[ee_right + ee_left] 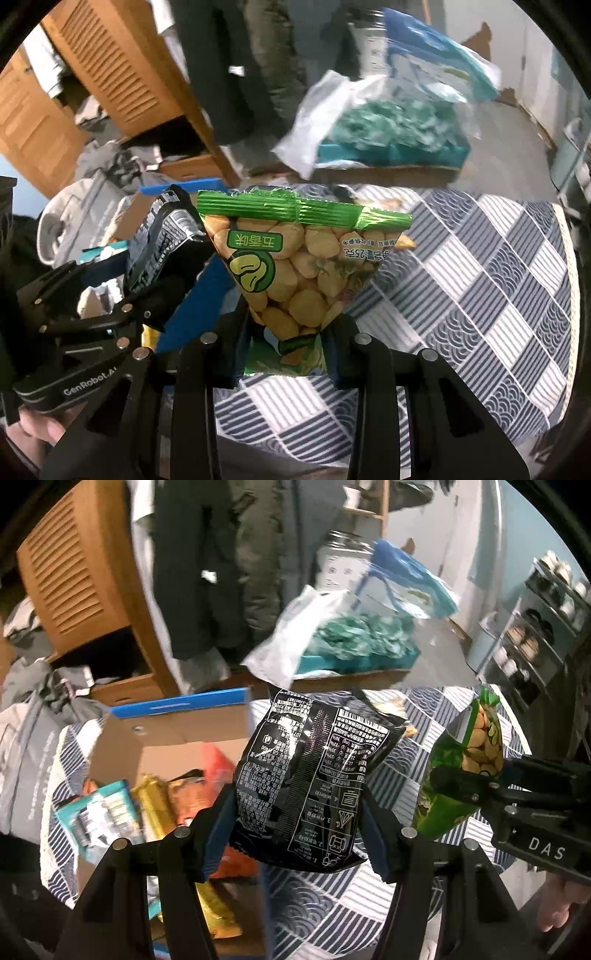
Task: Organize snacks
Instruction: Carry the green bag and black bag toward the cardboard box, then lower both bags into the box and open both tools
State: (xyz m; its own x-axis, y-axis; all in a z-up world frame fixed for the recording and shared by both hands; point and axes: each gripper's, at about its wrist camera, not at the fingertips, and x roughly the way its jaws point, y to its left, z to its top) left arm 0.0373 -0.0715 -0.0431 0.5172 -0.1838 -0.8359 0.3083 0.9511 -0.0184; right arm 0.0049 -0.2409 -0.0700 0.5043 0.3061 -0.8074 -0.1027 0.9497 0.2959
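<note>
Left tool (295, 834) clamped on black bag (306, 775), right tool (288, 350) on green bag (295, 266); slick foil w/ corner grips, either may slip before box (177, 734).

Snack bag (306, 775): black with white print. Bean packet (295, 273): green foil with yellow beans pictured. Tablecloth (480, 280): navy and white checks of stripes and wave scales; cardboard box (177, 734): brown with blue edge.
</note>
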